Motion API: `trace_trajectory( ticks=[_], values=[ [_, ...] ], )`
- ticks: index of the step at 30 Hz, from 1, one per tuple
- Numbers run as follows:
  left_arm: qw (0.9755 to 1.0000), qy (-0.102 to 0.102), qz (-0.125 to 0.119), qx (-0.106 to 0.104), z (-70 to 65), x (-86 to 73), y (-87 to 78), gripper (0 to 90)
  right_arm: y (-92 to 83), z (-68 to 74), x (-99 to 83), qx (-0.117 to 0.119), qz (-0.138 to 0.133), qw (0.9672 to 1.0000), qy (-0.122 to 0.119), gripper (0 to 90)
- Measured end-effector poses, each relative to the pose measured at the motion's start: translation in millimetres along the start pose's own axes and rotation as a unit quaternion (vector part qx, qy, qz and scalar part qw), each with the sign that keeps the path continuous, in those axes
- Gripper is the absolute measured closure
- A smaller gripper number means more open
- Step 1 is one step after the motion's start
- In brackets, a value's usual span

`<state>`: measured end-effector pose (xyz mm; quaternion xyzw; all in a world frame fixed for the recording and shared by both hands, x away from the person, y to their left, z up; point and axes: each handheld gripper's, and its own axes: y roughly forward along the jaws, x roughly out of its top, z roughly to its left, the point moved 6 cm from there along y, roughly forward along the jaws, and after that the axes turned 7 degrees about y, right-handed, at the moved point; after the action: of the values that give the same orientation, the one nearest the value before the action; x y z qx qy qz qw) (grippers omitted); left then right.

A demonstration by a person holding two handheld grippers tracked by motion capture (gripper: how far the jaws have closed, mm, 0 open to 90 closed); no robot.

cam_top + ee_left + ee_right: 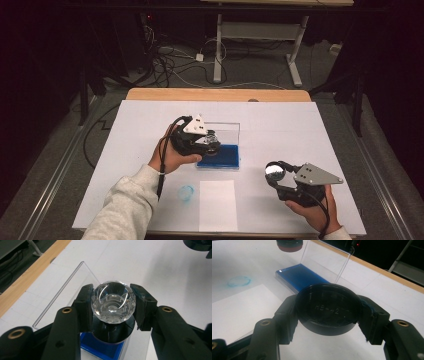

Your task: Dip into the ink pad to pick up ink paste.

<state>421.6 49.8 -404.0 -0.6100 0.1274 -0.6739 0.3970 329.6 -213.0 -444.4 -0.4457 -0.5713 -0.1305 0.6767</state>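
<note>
the left gripper (113, 306) is clamped on a faceted crystal knob (113, 301), one pad on each side of it. the knob sits on a round black base (112, 333), held just above the blue ink pad (219, 156) of an open clear-lidded case (227, 129) near the middle of the white table sheet (280, 125). whether the base touches the pad cannot be told.

the right gripper (327, 312) is closed on a round black cap (327, 307), gripped at its rim, near the front right of the sheet and well apart from the case. a white paper sheet (218, 205) lies at the front edge, with a faint blue ring stamp (186, 191) just beside it.
</note>
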Motion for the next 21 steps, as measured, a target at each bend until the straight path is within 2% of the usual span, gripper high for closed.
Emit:
trace_trajectory(
  ticks=[14,21],
  values=[
    [0.9996,-0.013,0.023,-0.007,3.9,-7.8,25.5,54.9,5.6,2.8,-6.1,0.005,0.015,0.9999,-0.006,38.5],
    [0.9993,-0.011,0.035,-0.010,2.4,-13.0,35.2,54.9,6.2,4.2,-5.5,0.006,0.014,0.9998,-0.008,38.5]
  ],
)
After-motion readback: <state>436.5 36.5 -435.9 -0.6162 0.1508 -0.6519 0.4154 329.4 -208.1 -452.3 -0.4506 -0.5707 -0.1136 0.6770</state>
